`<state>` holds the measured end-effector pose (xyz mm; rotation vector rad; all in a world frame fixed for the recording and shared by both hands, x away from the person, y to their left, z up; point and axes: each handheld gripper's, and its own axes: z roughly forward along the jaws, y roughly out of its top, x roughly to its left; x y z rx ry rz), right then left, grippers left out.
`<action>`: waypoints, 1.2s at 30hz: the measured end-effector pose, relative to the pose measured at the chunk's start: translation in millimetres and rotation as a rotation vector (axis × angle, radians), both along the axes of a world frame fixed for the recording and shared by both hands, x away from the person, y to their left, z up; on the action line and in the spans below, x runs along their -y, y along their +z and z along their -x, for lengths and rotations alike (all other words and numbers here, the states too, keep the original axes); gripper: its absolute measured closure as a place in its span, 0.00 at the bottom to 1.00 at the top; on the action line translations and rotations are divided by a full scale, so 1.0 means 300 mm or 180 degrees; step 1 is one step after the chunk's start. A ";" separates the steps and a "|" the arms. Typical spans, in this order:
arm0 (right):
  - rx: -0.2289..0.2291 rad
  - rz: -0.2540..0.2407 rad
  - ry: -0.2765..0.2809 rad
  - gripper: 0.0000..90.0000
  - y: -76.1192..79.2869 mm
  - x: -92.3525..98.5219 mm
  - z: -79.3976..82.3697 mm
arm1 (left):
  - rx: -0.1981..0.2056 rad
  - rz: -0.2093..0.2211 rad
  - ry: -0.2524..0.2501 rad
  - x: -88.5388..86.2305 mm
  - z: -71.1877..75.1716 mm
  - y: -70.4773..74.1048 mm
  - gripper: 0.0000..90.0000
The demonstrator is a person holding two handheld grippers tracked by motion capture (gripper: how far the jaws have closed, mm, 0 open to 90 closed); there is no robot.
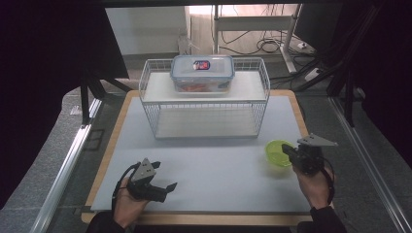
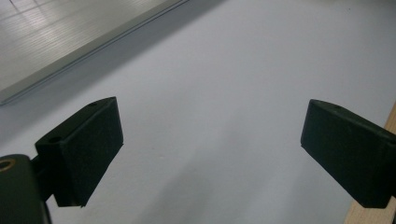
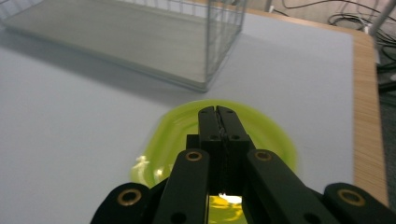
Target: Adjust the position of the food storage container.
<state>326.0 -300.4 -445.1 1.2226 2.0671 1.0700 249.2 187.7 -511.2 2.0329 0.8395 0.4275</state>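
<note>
Round translucent green bowl [image 1: 277, 153] on smooth grey mat [image 1: 209, 160], right of centre, clamped at near rim by right gripper [image 3: 218, 114]. Left gripper [image 2: 210, 154] spread wide, empty. White wire rack [image 1: 204, 97] behind, clear lidded box [image 1: 202, 73] on top.

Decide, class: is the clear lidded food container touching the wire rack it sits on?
Touching. In the high view the container rests directly on the top shelf of the wire rack, its base flat on the shelf board with no gap showing beneath.
</note>
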 end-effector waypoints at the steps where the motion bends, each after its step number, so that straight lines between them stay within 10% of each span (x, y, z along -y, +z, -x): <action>1: 0.0007 -0.0005 -0.0051 1.00 0.000 0.012 -0.003 | -0.0004 0.0001 -0.0002 0.000 0.000 0.000 0.06; 17: -0.0134 0.0151 -0.0510 1.00 -0.064 0.147 -0.062 | -0.0070 -0.0020 -0.0030 0.002 -0.005 -0.007 0.06; 36: -0.0423 0.0096 -0.0392 1.00 -0.113 0.121 -0.080 | -0.0095 -0.0066 -0.0036 0.006 -0.006 -0.010 0.07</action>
